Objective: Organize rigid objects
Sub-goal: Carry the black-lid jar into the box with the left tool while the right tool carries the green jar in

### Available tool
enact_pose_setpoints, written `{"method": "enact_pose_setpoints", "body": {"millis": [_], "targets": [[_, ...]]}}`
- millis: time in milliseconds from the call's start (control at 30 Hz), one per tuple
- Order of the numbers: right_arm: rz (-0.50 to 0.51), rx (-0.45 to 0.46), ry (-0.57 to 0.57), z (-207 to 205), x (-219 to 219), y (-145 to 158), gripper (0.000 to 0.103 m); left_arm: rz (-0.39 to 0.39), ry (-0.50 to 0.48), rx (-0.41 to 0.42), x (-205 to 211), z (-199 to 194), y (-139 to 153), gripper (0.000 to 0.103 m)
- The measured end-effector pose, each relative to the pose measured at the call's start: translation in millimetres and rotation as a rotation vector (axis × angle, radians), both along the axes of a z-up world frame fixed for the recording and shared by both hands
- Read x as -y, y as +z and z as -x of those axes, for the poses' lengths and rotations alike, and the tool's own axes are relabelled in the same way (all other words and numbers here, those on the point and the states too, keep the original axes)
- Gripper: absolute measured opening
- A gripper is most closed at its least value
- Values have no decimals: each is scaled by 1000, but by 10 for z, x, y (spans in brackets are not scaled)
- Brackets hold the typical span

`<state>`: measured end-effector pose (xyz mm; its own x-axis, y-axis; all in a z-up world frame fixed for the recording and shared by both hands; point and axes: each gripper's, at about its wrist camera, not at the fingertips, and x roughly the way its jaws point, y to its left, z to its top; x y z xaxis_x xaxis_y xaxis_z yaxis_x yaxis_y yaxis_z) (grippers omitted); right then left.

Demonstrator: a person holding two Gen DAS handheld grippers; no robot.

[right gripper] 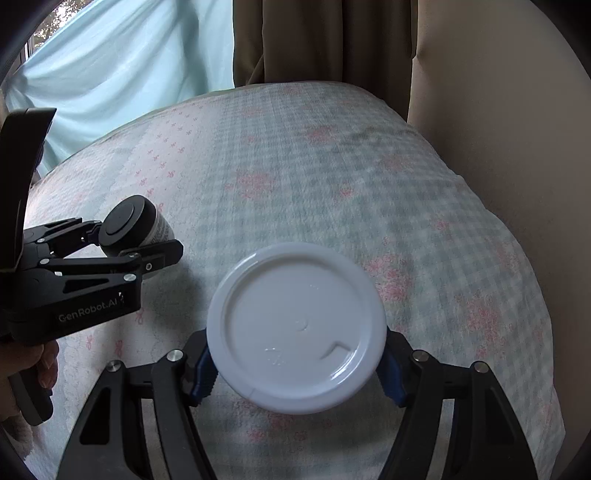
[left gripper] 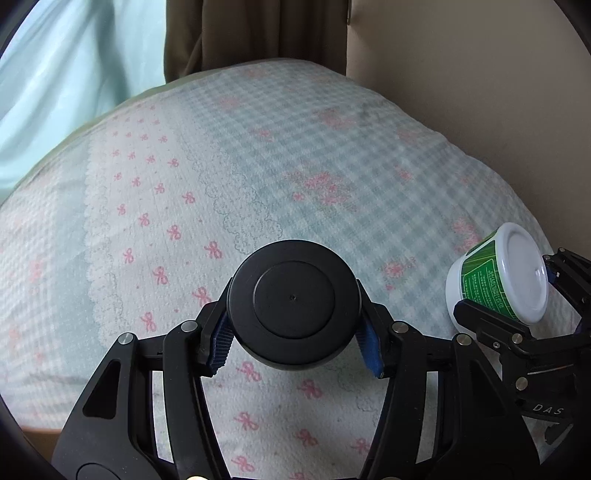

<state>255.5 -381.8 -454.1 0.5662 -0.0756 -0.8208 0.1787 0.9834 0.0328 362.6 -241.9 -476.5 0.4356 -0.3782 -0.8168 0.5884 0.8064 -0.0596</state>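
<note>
Left wrist view shows, at the lower centre of the frame, the left claw (left gripper: 294, 334) closed on a black-lidded jar (left gripper: 293, 304), its blue pads pressing the two sides under the lid. At the right edge of the same frame the right claw (left gripper: 517, 314) grips a white tub with a green label (left gripper: 496, 282), and the tub is tilted so the lid faces the camera. Right wrist view confirms this: the white lid fills the lower centre, between the pads, and the left claw with its jar is at the middle left (a hand is visible under it). I judge that both containers are held from the sides because the lids are wider than the bodies and stop slipping. Both seem lifted a little above the bed cover (left gripper: 258, 166), but contact I cannot tell surely. Further up the frame, the checked cover is free of objects, so there is open room ahead. Its far edge meets a curtain (left gripper: 255, 33) at the top and a beige wall (left gripper: 480, 92) at the upper right.
</note>
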Motion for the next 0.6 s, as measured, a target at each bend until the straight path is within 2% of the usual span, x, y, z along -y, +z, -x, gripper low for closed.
{"method": "enact_pose_setpoints", "body": {"millis": [133,333,600], "targets": [[-3,20,-13,81,-40,256,66,24,10,14,-88,133,345,53],[23,47,-3,215,-218,856,66,56,37,38,-322,358,977,53],[27,67,12,458,-608,1791,66,129,145,59,-1012,664,1933,53]]}}
